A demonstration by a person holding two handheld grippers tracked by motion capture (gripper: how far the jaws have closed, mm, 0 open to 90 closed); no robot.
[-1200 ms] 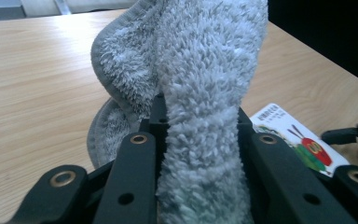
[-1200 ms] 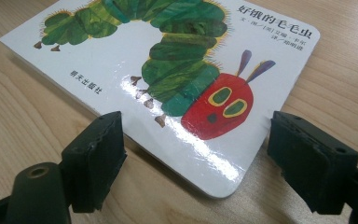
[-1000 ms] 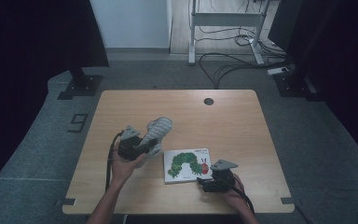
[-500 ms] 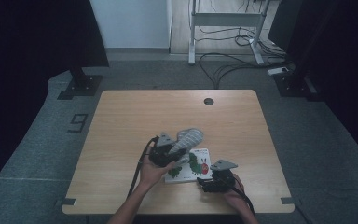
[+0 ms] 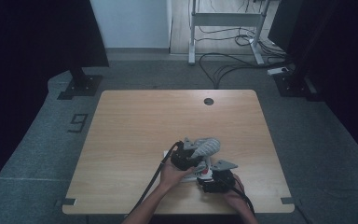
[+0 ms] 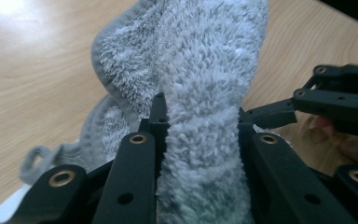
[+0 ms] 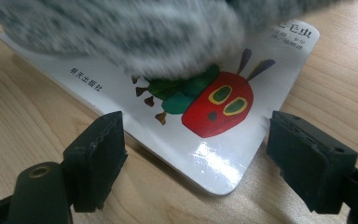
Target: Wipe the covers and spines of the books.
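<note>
left gripper (image 6: 200,116) clamped on the grey towel (image 6: 200,60), held over the picture book (image 7: 186,107) – right gripper (image 7: 193,163) jaws apart, either side of the book's corner on the desk (image 5: 135,121).

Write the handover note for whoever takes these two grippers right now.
Left gripper: shut on the grey towel, held over the picture book.
Right gripper: open, jaws either side of the book's near corner, not pressing it.
Things: the book lies flat on the wooden table near the front edge; in the high view the towel covers its far part.
Done: towel picked up and brought to the book.
Left, probably: wipe or cover the book with the towel, with the right gripper steadying it.
</note>
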